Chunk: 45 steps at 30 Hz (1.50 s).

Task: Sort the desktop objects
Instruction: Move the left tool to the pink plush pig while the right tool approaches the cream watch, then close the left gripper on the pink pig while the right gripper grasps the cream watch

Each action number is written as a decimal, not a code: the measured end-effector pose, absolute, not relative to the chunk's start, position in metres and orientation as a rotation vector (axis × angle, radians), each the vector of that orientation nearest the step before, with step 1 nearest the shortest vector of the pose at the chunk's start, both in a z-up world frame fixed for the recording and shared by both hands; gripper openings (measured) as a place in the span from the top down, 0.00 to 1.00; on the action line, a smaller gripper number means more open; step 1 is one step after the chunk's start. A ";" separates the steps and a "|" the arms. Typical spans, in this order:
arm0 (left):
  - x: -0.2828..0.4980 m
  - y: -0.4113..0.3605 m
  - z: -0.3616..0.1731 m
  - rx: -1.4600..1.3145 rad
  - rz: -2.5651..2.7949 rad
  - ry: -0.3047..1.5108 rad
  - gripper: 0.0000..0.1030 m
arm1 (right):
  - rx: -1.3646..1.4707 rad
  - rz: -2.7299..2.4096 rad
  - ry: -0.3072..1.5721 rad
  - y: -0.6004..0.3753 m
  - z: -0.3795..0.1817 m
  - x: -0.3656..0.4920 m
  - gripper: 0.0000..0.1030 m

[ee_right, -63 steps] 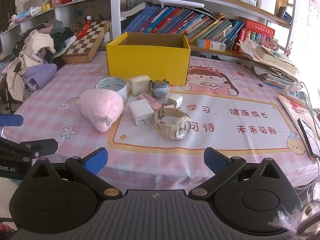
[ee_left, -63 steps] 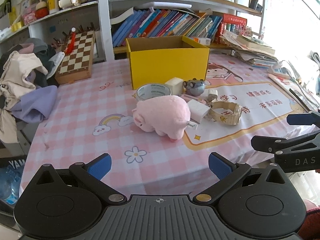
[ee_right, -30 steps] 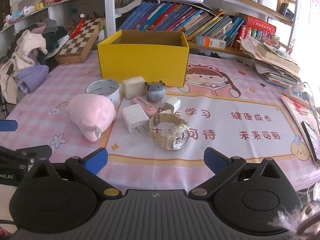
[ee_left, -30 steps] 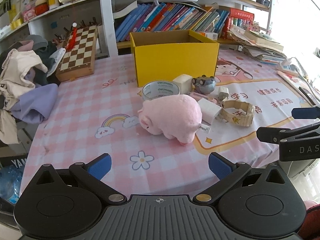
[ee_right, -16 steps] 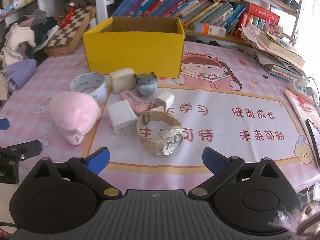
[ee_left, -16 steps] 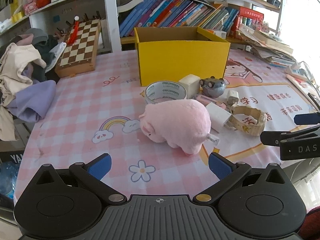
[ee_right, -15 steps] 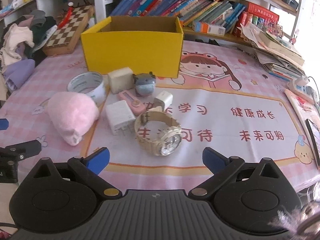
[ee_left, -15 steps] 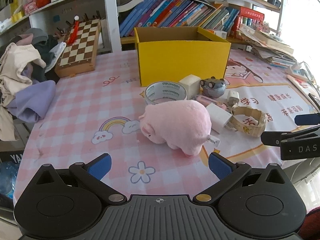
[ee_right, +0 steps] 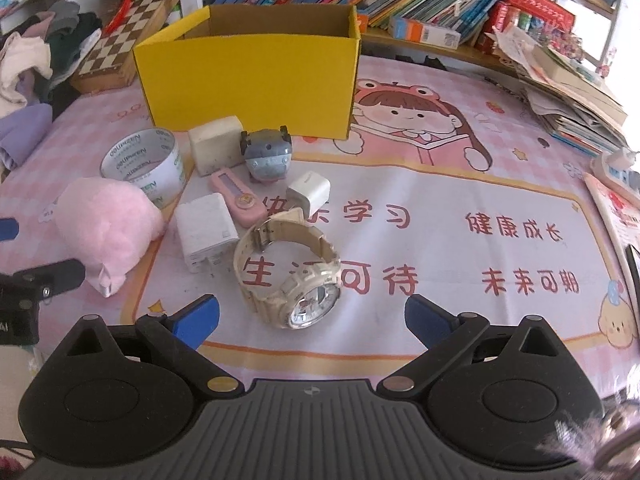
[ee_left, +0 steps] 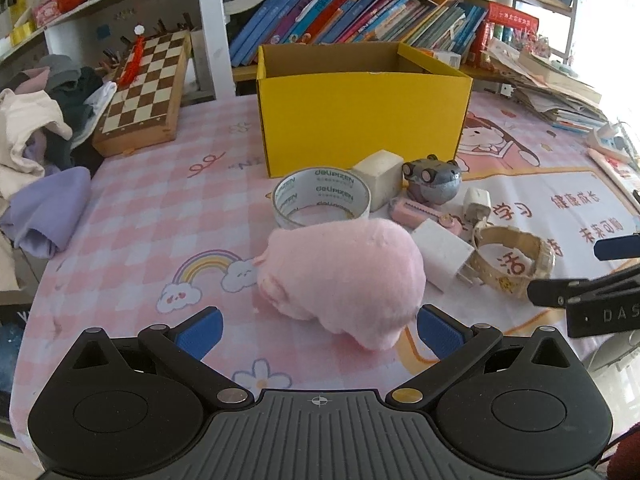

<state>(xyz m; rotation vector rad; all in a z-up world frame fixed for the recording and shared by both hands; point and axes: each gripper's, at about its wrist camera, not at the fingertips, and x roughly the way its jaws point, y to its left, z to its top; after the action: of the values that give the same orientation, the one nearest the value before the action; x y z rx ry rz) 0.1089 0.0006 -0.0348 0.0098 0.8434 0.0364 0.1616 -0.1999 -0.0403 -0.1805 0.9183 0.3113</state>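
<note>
A pink plush pig [ee_left: 344, 276] lies on the pink checked tablecloth, just ahead of my open, empty left gripper [ee_left: 318, 328]. A cream wristwatch [ee_right: 288, 268] lies just ahead of my open, empty right gripper [ee_right: 312, 320]. Around them lie a tape roll [ee_left: 322, 200], a cream cube [ee_left: 380, 178], a grey toy figure [ee_left: 434, 184], a pink flat device [ee_right: 238, 196], and two white chargers [ee_right: 204, 232] [ee_right: 310, 194]. An open yellow box [ee_left: 360, 120] stands behind them. The plush also shows in the right wrist view [ee_right: 106, 230].
A chessboard [ee_left: 144, 88] leans at the back left beside a heap of clothes [ee_left: 36, 132]. Bookshelves [ee_left: 360, 20] line the back. Stacked papers and books [ee_right: 572, 96] lie at the right. The table's near edge is close under both grippers.
Both grippers have moved forward and lower toward the objects; the plush and the watch now sit close before the open fingers. No object has moved.
</note>
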 end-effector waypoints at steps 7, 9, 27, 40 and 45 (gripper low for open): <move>0.126 -0.005 -0.040 0.020 0.049 0.852 0.00 | -0.224 0.372 0.946 -0.196 -0.049 0.180 0.03; 0.131 -0.008 -0.042 0.026 0.046 0.849 0.00 | -0.234 0.389 0.957 -0.195 -0.052 0.185 0.05; 0.149 -0.012 -0.058 0.018 0.041 0.894 0.00 | -0.230 0.504 1.012 -0.193 -0.064 0.201 0.37; 0.140 -0.005 -0.052 -0.027 0.025 0.854 0.14 | -0.186 0.459 0.982 -0.203 -0.055 0.199 0.39; 0.134 0.000 -0.047 -0.043 0.026 0.827 0.19 | -0.182 0.452 0.959 -0.203 -0.050 0.194 0.39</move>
<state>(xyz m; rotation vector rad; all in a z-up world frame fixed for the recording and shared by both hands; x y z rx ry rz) 0.1342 -0.0001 -0.0469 -0.0431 0.8270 0.0264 0.1944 -0.2033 -0.0505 -0.1821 0.9593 0.4524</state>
